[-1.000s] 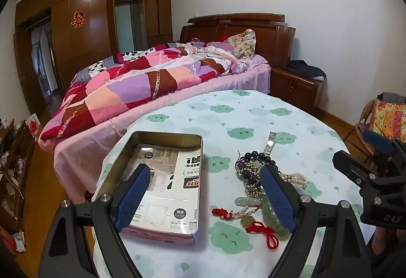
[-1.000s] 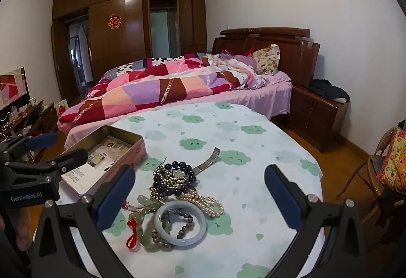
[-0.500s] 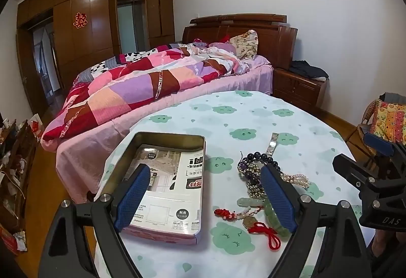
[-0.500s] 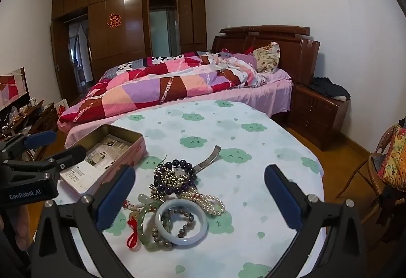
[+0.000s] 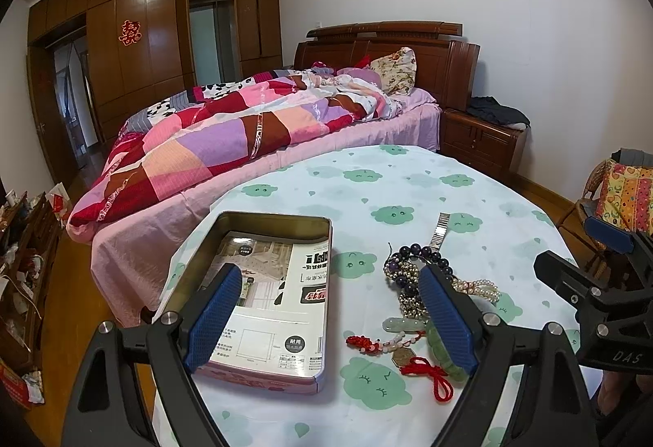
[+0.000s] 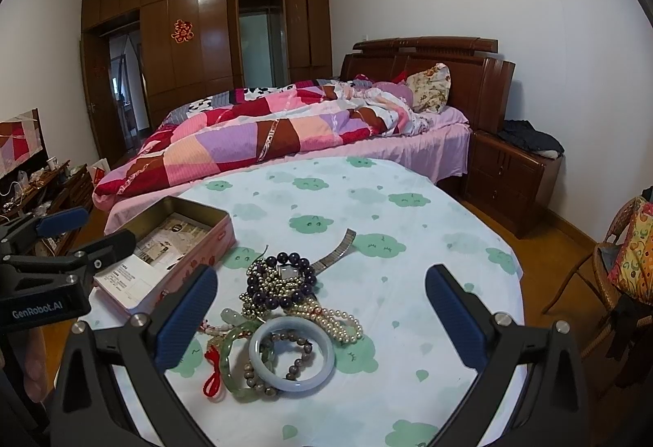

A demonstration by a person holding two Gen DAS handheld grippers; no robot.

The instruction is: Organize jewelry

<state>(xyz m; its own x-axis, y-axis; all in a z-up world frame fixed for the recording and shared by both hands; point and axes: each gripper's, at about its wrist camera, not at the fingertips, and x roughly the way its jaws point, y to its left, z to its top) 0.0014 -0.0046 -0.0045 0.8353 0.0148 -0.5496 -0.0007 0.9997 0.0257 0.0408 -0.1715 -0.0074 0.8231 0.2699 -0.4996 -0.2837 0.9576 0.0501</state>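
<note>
A heap of jewelry (image 6: 285,308) lies on the round table: a pale jade bangle (image 6: 292,355), a dark bead bracelet (image 6: 281,277), a pearl strand (image 6: 334,320), a green bangle with red cord (image 6: 228,365) and a metal watch band (image 6: 336,249). The heap also shows in the left wrist view (image 5: 416,296). An open pink tin (image 5: 261,296) lined with printed paper sits left of it, also in the right wrist view (image 6: 171,247). My left gripper (image 5: 330,316) is open above the tin's right edge. My right gripper (image 6: 316,318) is open above the heap, holding nothing.
The table wears a white cloth with green clouds (image 6: 367,202). A bed with a patchwork quilt (image 6: 265,137) stands beyond it, a wooden nightstand (image 6: 510,178) at right, a wicker chair (image 6: 624,263) at far right, and a low cluttered cabinet (image 5: 24,263) at left.
Both views have shifted only slightly; the left gripper has drifted a little to the right. The jewelry and the tin lie as before.
</note>
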